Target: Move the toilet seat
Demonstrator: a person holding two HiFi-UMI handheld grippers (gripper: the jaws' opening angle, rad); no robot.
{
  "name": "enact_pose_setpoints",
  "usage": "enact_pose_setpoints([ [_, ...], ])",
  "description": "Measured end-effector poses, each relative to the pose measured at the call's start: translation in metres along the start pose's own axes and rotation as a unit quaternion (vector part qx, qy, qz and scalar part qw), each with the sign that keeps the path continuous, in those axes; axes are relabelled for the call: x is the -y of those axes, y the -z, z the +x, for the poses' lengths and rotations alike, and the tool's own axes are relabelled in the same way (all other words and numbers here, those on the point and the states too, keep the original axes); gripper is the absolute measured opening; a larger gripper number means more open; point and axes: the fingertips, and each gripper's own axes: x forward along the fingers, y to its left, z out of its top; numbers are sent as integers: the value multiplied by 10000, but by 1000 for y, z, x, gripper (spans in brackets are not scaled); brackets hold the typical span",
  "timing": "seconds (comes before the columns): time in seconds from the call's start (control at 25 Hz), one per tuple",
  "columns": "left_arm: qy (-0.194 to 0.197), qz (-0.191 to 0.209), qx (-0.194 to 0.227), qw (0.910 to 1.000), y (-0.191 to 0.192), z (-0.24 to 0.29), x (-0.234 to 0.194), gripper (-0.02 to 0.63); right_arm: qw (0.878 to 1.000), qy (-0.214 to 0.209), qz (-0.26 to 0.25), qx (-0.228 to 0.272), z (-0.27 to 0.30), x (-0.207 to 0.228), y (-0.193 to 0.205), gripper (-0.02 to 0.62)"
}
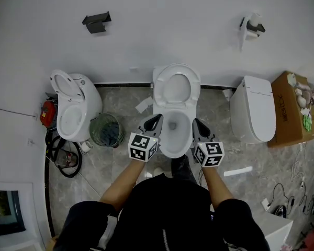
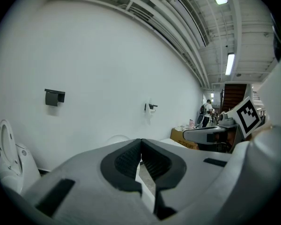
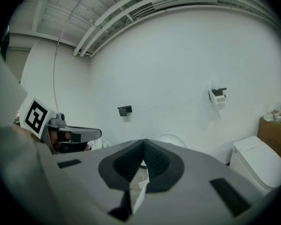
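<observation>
The middle toilet's seat [image 1: 176, 85] stands raised against the white wall, and its open bowl [image 1: 176, 128] lies below it. My left gripper [image 1: 158, 118] hovers at the bowl's left rim. My right gripper [image 1: 195, 123] hovers at the right rim. Both are shut with nothing between the jaws. In the left gripper view the shut jaws [image 2: 141, 142] point at the wall, with the seat's rounded top [image 2: 116, 138] just above them. In the right gripper view the shut jaws [image 3: 143, 142] also face the wall, beside the seat's top [image 3: 172, 137].
A second toilet [image 1: 76, 106] with its lid up stands at the left, with a mesh bin [image 1: 105, 130] beside it. A closed toilet [image 1: 254, 109] and a cardboard box [image 1: 292, 109] stand at the right. Cables [image 1: 63, 158] lie on the floor. Two holders [image 1: 97, 22] hang on the wall.
</observation>
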Motion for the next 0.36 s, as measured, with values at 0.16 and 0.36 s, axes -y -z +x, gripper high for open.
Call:
enact_pose_setpoints([
  [0.16, 30, 18, -7, 10000, 0, 0, 1, 3, 10000, 6, 15, 6, 0, -1, -1, 2],
  [0.36, 16, 11, -9, 10000, -2, 0, -1, 3, 10000, -1, 45, 28, 1, 0, -3, 2],
])
